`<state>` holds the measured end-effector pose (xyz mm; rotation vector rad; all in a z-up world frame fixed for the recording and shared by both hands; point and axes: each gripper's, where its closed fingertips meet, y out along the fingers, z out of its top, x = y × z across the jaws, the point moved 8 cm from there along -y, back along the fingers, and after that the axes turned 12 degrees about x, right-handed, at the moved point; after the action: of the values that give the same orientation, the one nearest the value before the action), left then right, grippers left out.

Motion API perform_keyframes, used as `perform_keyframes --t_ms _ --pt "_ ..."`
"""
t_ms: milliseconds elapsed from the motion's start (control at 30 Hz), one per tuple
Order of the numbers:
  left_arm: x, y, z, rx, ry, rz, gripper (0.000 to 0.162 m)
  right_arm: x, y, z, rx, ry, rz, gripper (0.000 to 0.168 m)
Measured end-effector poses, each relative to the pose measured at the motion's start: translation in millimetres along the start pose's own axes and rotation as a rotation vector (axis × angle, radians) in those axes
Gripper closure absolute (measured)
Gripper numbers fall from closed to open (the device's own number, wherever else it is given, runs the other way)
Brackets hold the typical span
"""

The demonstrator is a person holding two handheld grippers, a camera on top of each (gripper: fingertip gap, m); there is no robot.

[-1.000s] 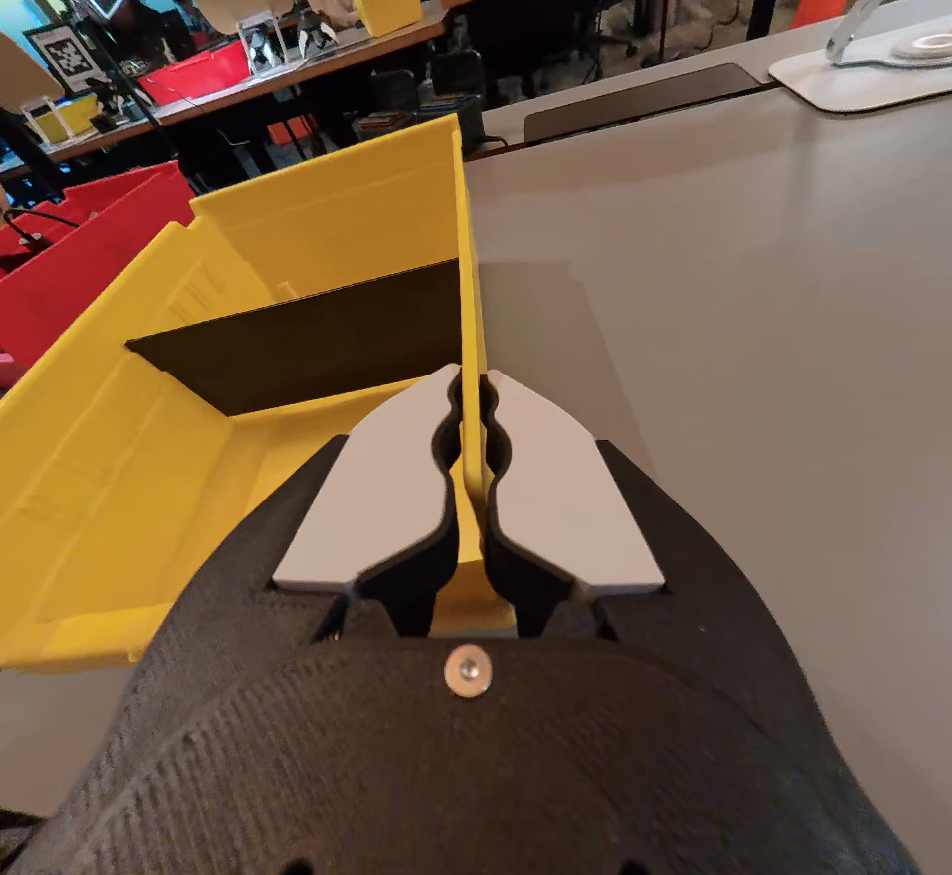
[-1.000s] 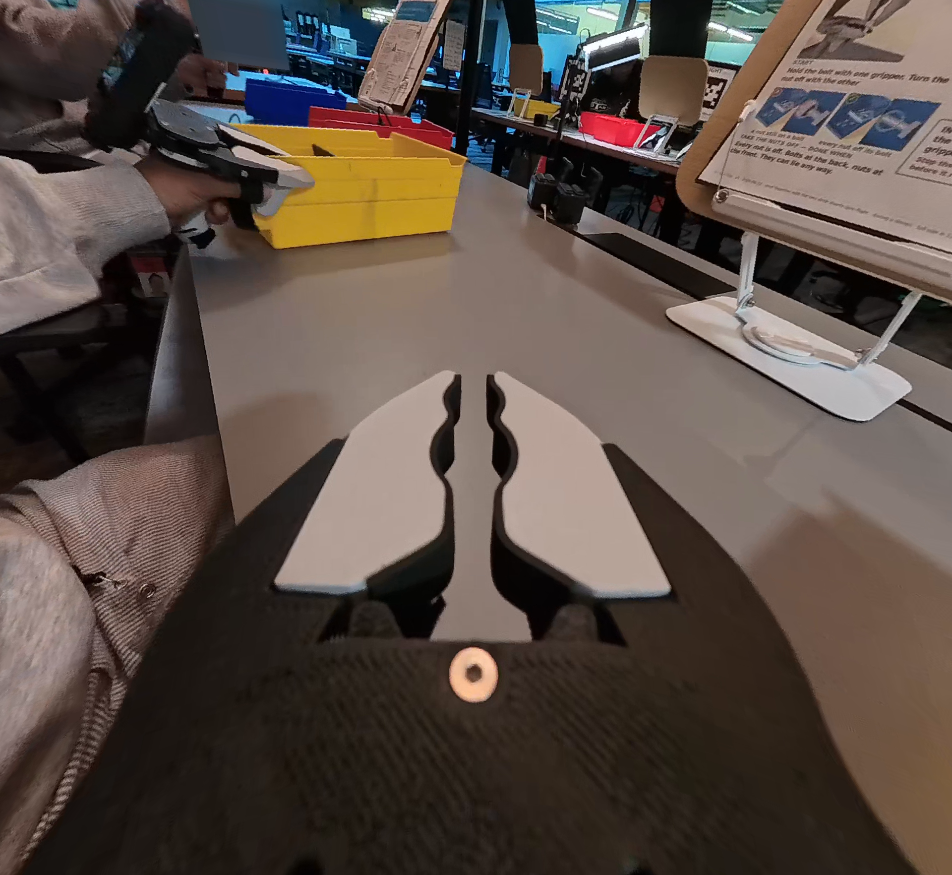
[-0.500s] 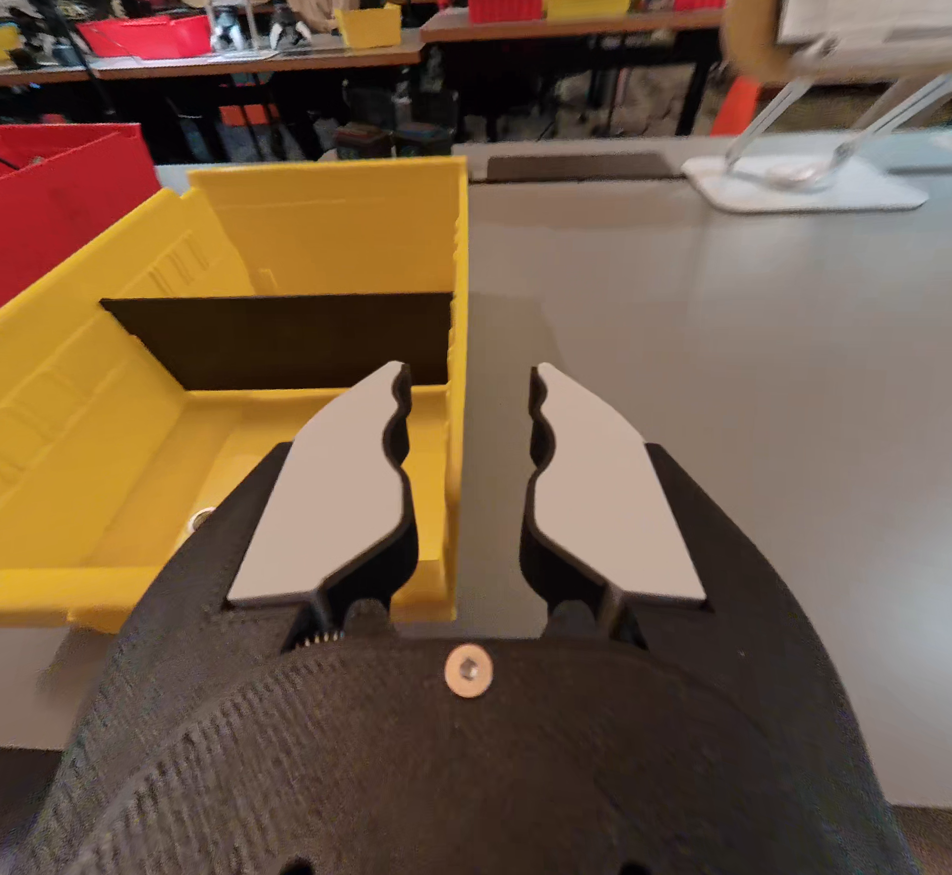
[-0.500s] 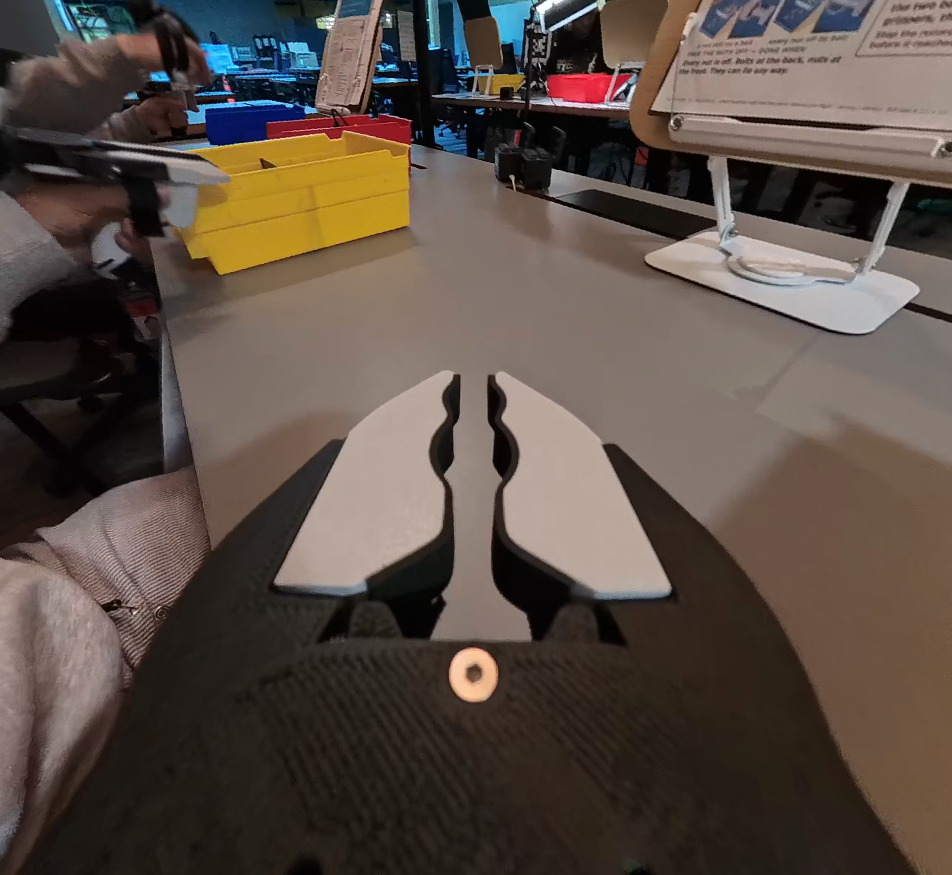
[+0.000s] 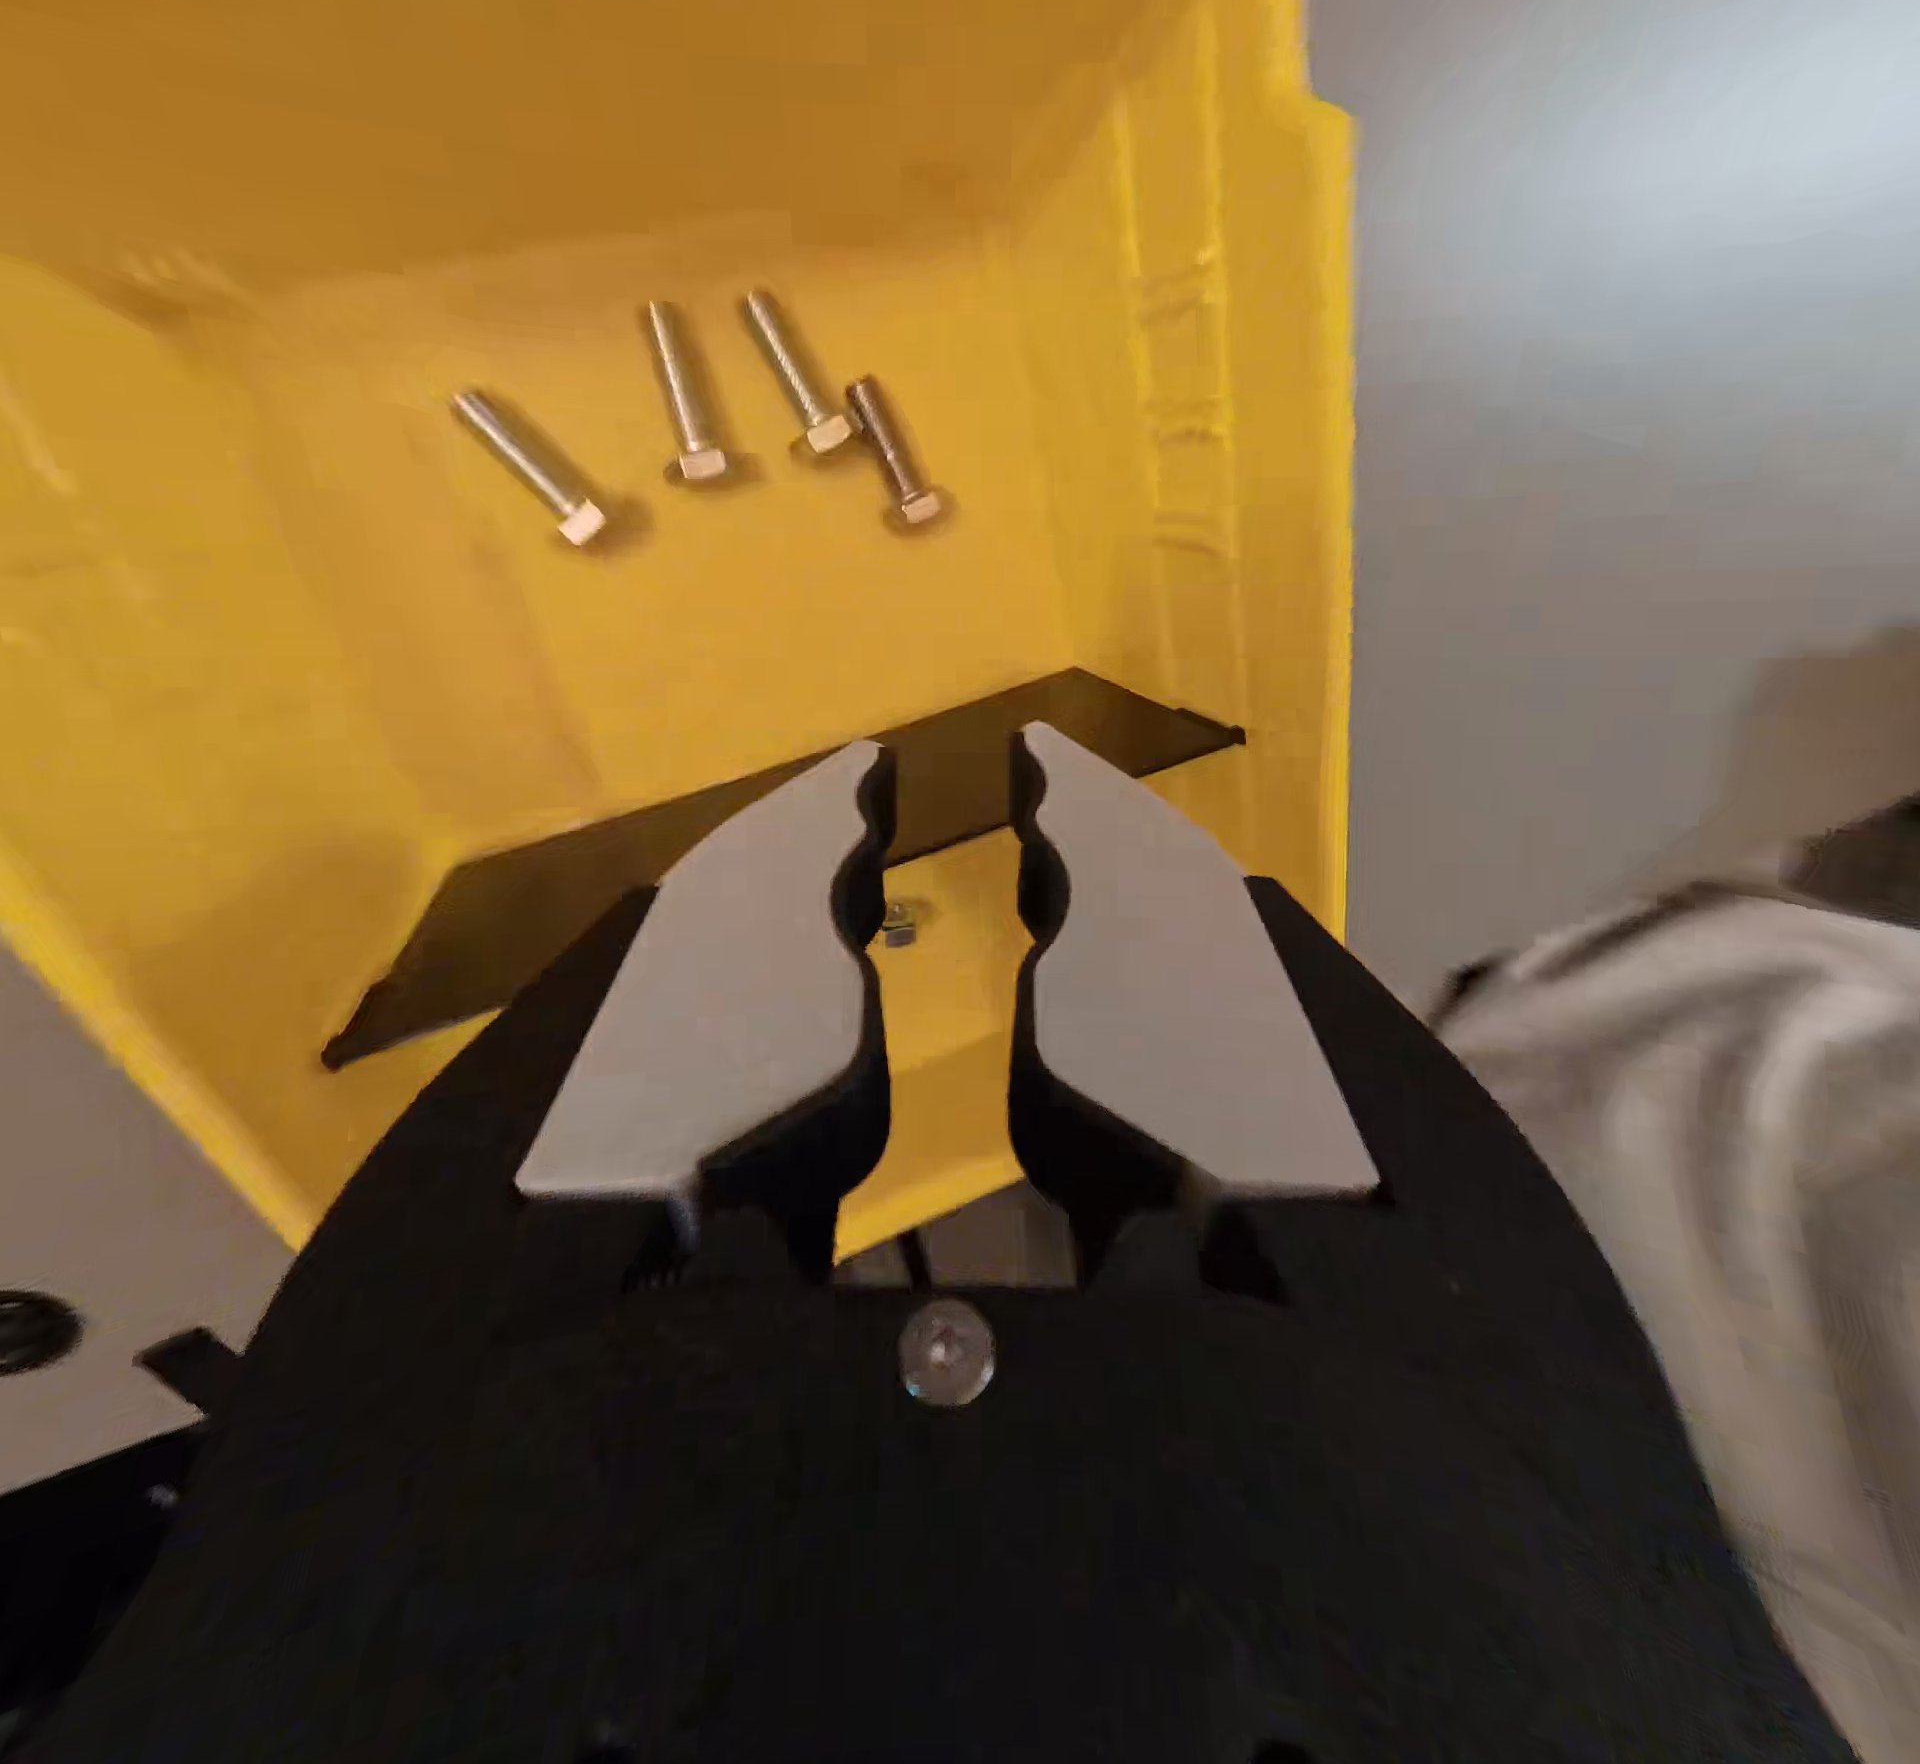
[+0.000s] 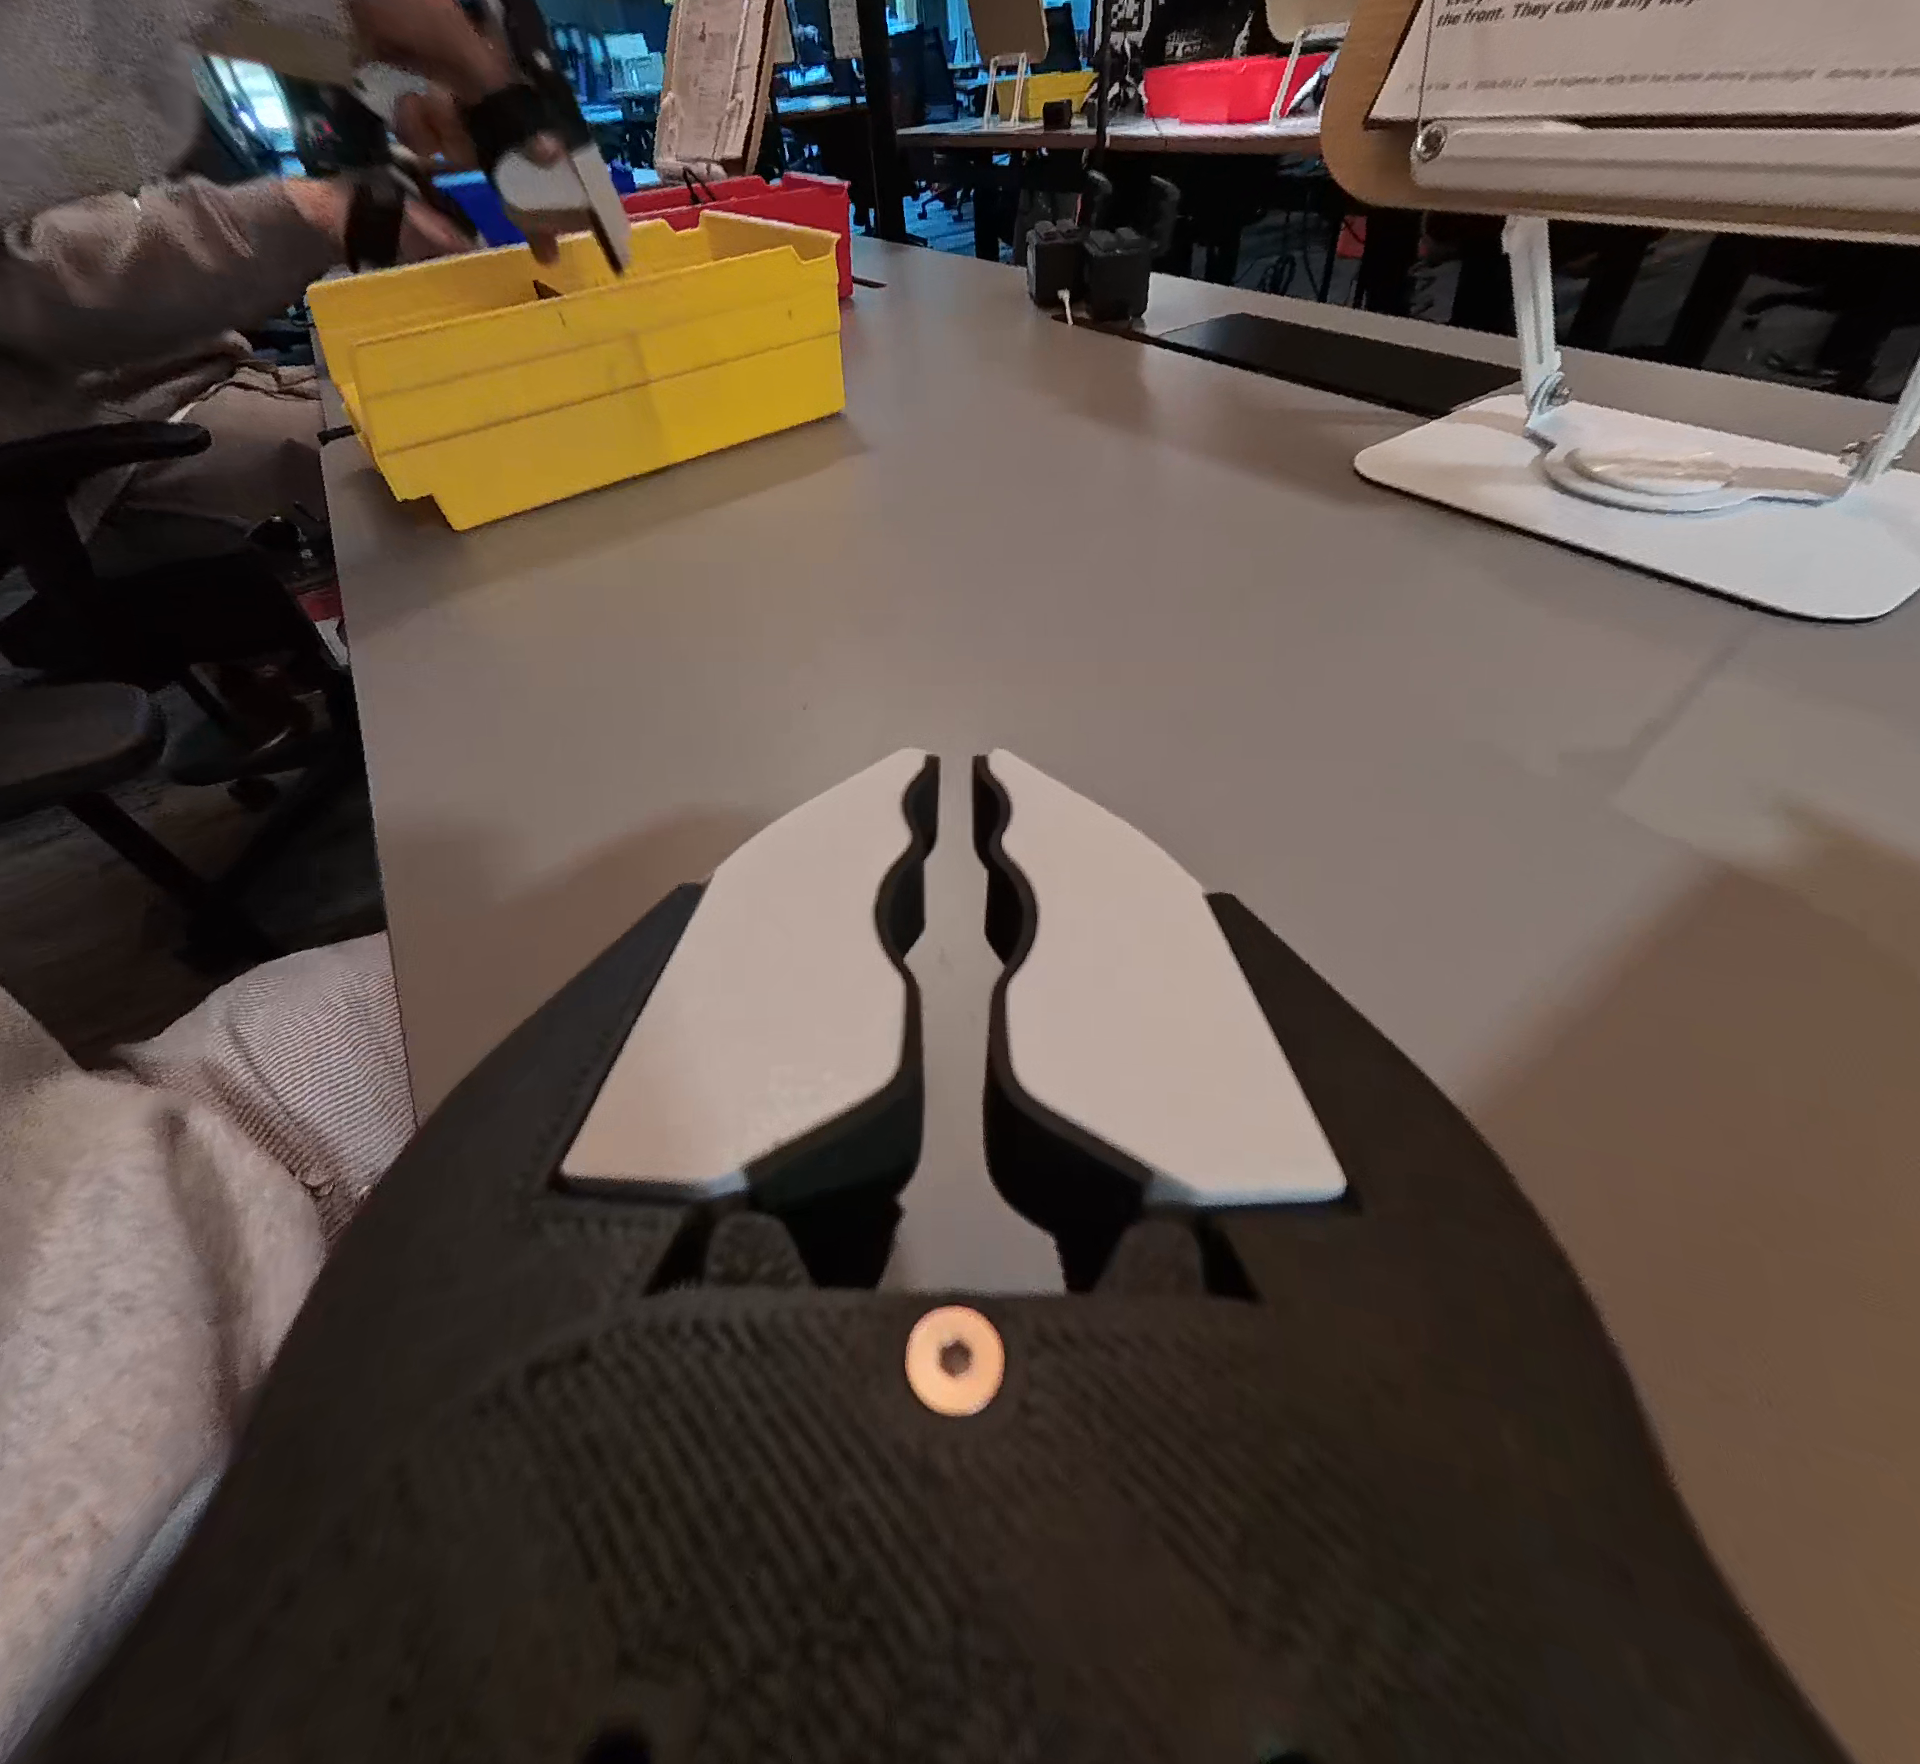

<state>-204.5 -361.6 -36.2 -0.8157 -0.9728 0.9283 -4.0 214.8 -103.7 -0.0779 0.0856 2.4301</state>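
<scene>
Left wrist view: left gripper (image 5: 948,758) tipped down over the yellow bin (image 5: 1299,364), fingers parted with nothing between them, narrower than half a second ago. Black divider (image 5: 540,925) crossing the bin just under the fingertips. Beyond it, four hex bolts (image 5: 691,400) loose on the bin floor, two of them touching. On the near side, a small nut (image 5: 902,922) glimpsed through the finger gap. Grey sleeve (image 5: 1683,1195) at the right edge. A second ago clamped on the bin's side wall; now let go, over the inside.

Right wrist view: right gripper (image 6: 955,758) low over the bare grey table (image 6: 1143,623), fingers nearly together, clasping nothing, same as before. Yellow bin (image 6: 592,384) far left, left gripper (image 6: 582,249) pointing down into it. White document stand (image 6: 1621,509) to the right, red bin (image 6: 769,202) behind.
</scene>
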Motion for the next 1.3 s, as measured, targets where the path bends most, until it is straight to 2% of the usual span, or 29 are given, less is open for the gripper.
perform_keyframes --t_ms 33,100,200,333,467,500,533,700,833,967,1100,1300 --pt "-12 7 6 -0.045 -0.039 -0.004 0.138 0 -1 1 0.022 0.003 -0.002 0.163" --pt "-36 19 16 -0.072 -0.087 0.094 0.136 2 -4 3 0.058 0.024 -0.01 0.164" --pt "-56 36 25 -0.036 -0.181 0.151 0.133 7 -6 4 0.08 0.061 -0.021 0.165" --pt "-74 60 18 -0.095 -0.234 0.229 0.131 14 -7 5 0.109 0.115 -0.035 0.164" --pt "-78 74 16 -0.102 -0.27 0.21 0.131 21 -9 5 0.119 0.174 -0.046 0.162" --pt "-78 76 16 -0.114 -0.268 0.212 0.133 22 -9 5 0.121 0.187 -0.048 0.162" --pt "-78 78 15 -0.133 -0.256 0.224 0.143 24 -9 4 0.123 0.198 -0.05 0.162" --pt "-73 70 15 -0.078 -0.197 0.266 0.143 27 -10 4 0.133 0.228 -0.055 0.161" --pt "-59 34 20 0.078 -0.155 0.275 0.144 26 -10 4 0.128 0.234 -0.046 0.161" --pt "-25 -20 21 0.298 -0.105 0.241 0.145 21 -10 4 0.109 0.254 -0.027 0.161" --pt "42 -59 14 0.523 0.029 0.145 0.145 11 -11 10 0.119 0.239 0.01 0.161" --pt "150 -56 -10 0.741 0.255 -0.021 0.145 -7 -13 18 0.127 0.169 0.057 0.162"
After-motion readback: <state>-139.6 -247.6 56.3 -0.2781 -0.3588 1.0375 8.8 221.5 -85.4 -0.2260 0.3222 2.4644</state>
